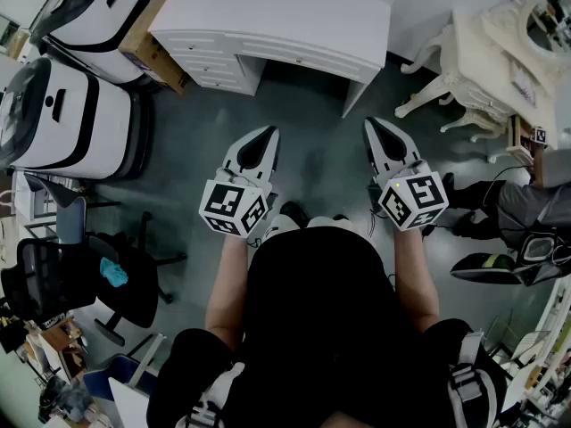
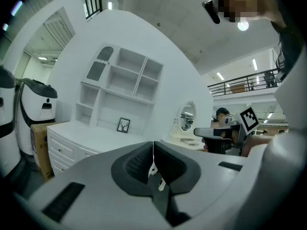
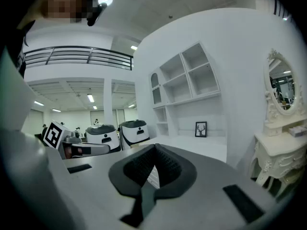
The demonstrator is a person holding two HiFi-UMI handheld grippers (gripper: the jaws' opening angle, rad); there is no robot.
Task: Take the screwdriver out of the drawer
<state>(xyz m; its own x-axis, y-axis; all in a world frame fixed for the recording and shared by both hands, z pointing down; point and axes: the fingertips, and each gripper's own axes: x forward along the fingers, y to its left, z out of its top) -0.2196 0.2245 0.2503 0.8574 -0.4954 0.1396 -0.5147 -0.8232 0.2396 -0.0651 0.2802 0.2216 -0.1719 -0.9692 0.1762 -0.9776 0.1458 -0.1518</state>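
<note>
Barely started tbh. Left tongs (image 1: 261, 135) and right tongs (image 1: 378, 127) are pinched shut and empty, well short of the worktop's (image 1: 285, 12) closed drawers (image 1: 211, 61)

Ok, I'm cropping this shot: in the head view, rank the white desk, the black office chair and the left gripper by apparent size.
white desk: largest
black office chair: second
left gripper: smallest, though it is nearest the camera, which inflates it
</note>
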